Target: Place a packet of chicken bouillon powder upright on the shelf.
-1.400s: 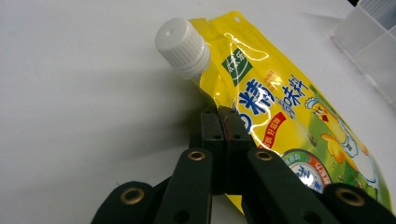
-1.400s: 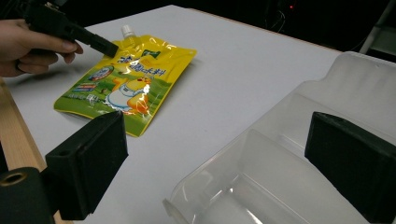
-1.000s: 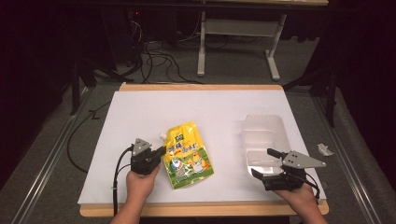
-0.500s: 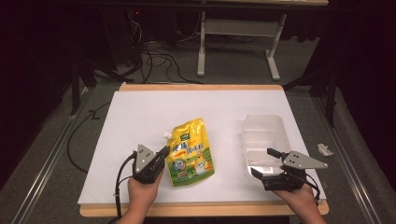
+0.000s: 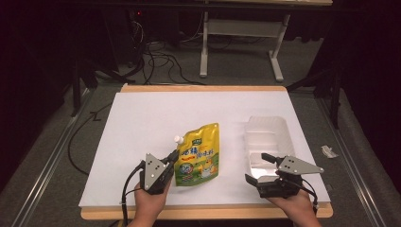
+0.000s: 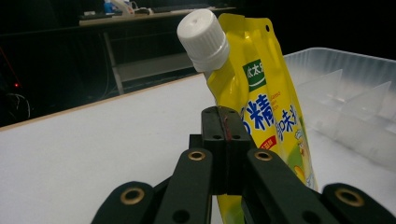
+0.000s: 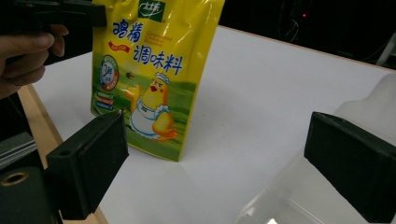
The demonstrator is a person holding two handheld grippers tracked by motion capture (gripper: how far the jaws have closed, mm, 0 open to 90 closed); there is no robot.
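A yellow spouted seasoning pouch with a white cap stands tilted up on the white table top. My left gripper is shut on the pouch's left edge just below the spout. In the left gripper view the jaws are pressed together on the pouch, with the cap above them. My right gripper is open over the near end of a clear divided tray. The right gripper view has the pouch beyond the open right gripper, nothing between its pads.
The tray lies right of the pouch, close to the table's right edge. A wooden rim runs along the table's front. A paper scrap lies off the table at right. Cables and a desk frame stand beyond.
The left gripper has drawn back toward the front edge with the pouch, which has tipped up and swung its top to the right. The right gripper has stayed put.
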